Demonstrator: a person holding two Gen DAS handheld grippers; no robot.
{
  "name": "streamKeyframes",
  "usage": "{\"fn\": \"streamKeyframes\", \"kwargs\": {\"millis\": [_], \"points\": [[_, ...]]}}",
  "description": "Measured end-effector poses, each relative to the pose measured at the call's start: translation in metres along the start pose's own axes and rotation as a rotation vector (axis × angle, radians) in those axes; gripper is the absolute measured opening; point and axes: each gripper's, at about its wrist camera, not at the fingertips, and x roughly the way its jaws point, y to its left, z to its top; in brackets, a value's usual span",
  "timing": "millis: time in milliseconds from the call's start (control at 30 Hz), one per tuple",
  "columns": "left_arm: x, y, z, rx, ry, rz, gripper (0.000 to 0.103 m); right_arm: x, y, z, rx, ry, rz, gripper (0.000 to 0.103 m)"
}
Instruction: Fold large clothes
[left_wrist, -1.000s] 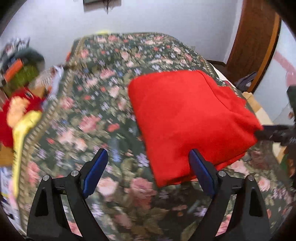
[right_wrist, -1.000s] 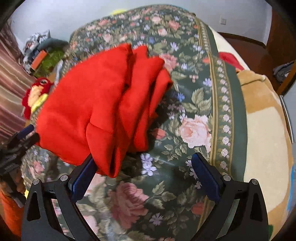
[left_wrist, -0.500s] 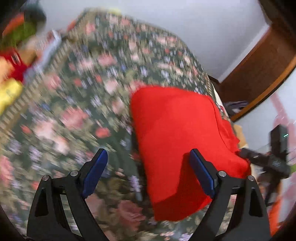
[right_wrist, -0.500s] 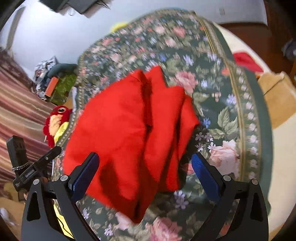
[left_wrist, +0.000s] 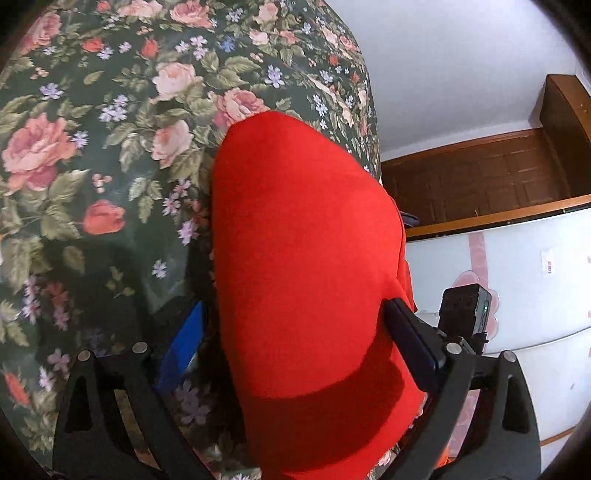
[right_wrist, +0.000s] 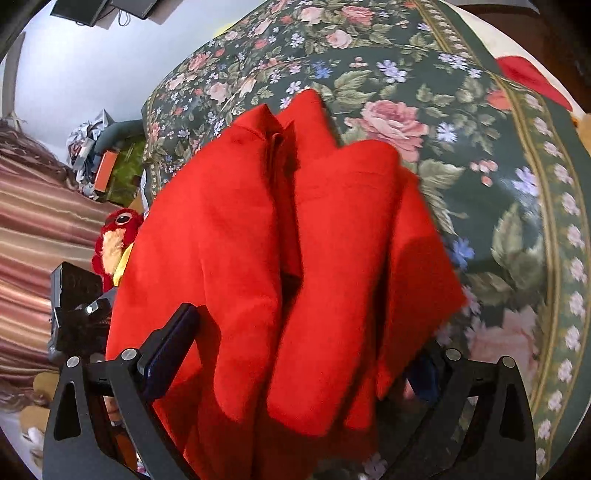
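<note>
A folded red garment (left_wrist: 306, 258) lies on the floral bedspread (left_wrist: 92, 147). It fills the space between the wide-apart jaws of my left gripper (left_wrist: 295, 354), one finger on each side of the stack. In the right wrist view the same garment (right_wrist: 295, 258) shows its layered folded edges and sits between the wide jaws of my right gripper (right_wrist: 295, 365). The right finger of that gripper is partly hidden by cloth. Each gripper shows at the edge of the other's view.
A red and yellow plush toy (right_wrist: 114, 240) and clutter (right_wrist: 107, 162) lie beside the bed. A striped curtain (right_wrist: 33, 240) hangs at left. A wooden door (left_wrist: 480, 177) and white drawers (left_wrist: 517, 295) stand beyond the bed. A beige blanket edge (right_wrist: 583, 122) shows at right.
Both grippers have moved in onto the folded red garment from opposite sides. It now fills the space between each pair of jaws. The views have tilted and come closer.
</note>
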Motion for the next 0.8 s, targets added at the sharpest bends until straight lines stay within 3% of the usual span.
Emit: {"fn": "streamKeyframes", "kwargs": {"millis": [133, 200, 267, 300, 367, 600, 800], "points": [[0.019, 0.003, 0.001, -0.061, 0.057, -0.059, 0.097, -0.001, 0.002, -0.002, -0.002, 0.017, -0.002, 0.075], [0.020, 0.002, 0.001, -0.065, 0.053, -0.055, 0.095, -0.002, 0.007, -0.003, -0.012, 0.030, 0.000, 0.053], [0.014, -0.005, -0.001, -0.035, 0.039, -0.031, 0.087, -0.007, 0.017, -0.005, -0.042, 0.026, -0.012, 0.042], [0.009, -0.009, -0.002, -0.013, 0.027, -0.023, 0.077, -0.008, 0.022, -0.004, -0.052, 0.021, -0.016, 0.036], [-0.004, -0.023, -0.005, 0.041, 0.016, -0.024, 0.069, -0.013, 0.034, -0.005, -0.081, 0.011, -0.030, 0.030], [-0.062, -0.051, -0.012, 0.167, -0.075, 0.022, 0.065, -0.016, 0.100, -0.007, -0.200, -0.006, -0.030, 0.026], [-0.154, -0.041, -0.001, 0.210, -0.216, 0.034, 0.065, -0.004, 0.167, 0.000, -0.298, -0.053, 0.024, 0.026]]}}
